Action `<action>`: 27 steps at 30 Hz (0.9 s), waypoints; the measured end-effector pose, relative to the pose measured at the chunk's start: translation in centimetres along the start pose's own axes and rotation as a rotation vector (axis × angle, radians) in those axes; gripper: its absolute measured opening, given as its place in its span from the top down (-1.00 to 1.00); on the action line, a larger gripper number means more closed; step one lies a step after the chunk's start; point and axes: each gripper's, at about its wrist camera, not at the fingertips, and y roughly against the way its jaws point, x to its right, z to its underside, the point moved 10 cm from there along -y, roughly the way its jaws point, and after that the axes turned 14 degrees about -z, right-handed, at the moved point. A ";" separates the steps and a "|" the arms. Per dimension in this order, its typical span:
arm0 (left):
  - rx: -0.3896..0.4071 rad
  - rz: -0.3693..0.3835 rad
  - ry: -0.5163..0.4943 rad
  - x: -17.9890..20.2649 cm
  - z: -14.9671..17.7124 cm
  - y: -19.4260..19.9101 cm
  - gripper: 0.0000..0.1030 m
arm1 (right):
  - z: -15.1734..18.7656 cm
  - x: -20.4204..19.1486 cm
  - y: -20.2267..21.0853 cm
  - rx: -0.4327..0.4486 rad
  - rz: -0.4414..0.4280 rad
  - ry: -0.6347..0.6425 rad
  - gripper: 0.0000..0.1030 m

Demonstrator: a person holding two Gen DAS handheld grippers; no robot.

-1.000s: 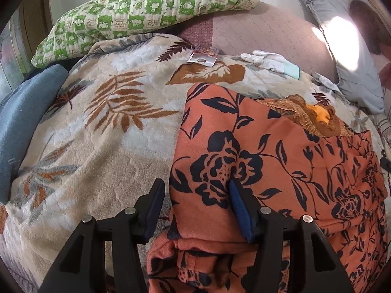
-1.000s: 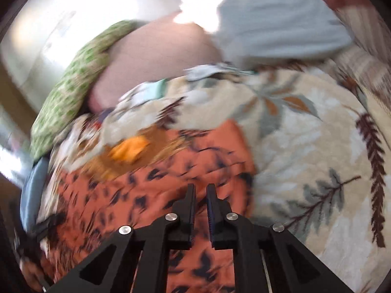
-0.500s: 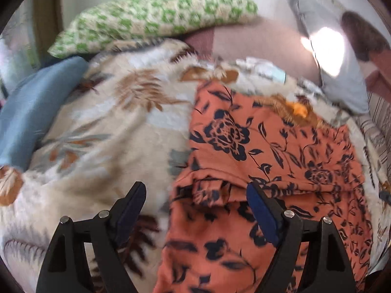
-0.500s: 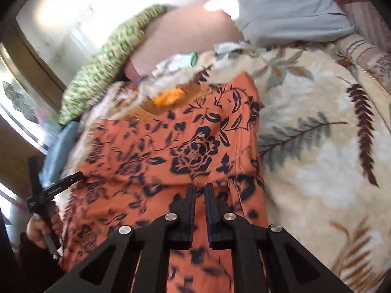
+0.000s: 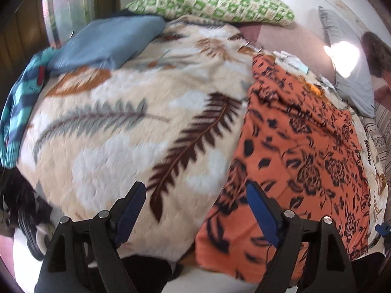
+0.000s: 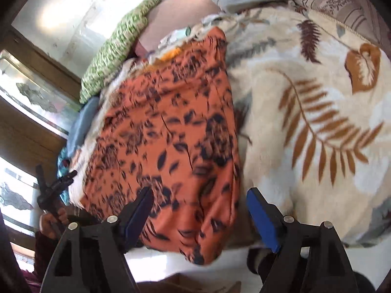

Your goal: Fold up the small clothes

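An orange garment with dark flowers point(image 5: 305, 146) lies spread on a cream leaf-print blanket point(image 5: 122, 127), its near end hanging over the bed's edge. My left gripper point(image 5: 195, 188) is open above that edge, its left finger over the blanket and its right finger over the garment's left border, holding nothing. In the right wrist view the garment point(image 6: 171, 122) lies left of bare blanket point(image 6: 305, 122). My right gripper point(image 6: 199, 191) is opening over the garment's near right corner, and the cloth shows below the gap, not pinched. The left gripper point(image 6: 53, 185) shows at far left, held by a hand.
Behind the garment lie small clothes, one white and mint point(image 5: 293, 61), one orange-yellow point(image 5: 315, 89). A green pillow point(image 5: 212, 2), a blue folded cloth point(image 5: 105, 41), a striped teal garment point(image 5: 17, 112) and a grey pillow point(image 5: 347, 73) ring the bed. Dark shoes point(image 5: 27, 222) sit on the floor.
Both grippers have drawn back to the bed's near edge. The left jaws widened and slid left off the garment's fold. The right jaws, shut before, now stand apart.
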 end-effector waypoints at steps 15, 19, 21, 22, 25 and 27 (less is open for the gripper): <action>-0.178 0.088 -0.254 3.9 8.0 -1.9 -0.40 | 3.5 1.4 -0.7 0.016 -0.048 -0.150 -0.53; -0.291 0.226 -0.281 4.1 10.9 0.6 0.14 | 3.6 1.6 -1.0 0.017 -0.051 -0.172 -0.53; -0.265 0.214 -0.266 2.6 10.7 1.9 0.14 | 3.4 1.6 -1.2 0.021 -0.053 -0.173 -0.53; -0.225 0.207 -0.242 1.7 9.8 2.7 0.14 | 3.2 1.5 -1.2 0.024 -0.061 -0.175 -0.53; -0.117 0.220 -0.109 -0.6 6.0 4.4 -0.05 | 2.6 1.3 -1.3 0.041 -0.082 -0.175 -0.53; -0.045 0.215 -0.025 -1.5 3.2 4.8 -0.44 | 2.1 1.1 -1.4 0.061 -0.094 -0.182 -0.53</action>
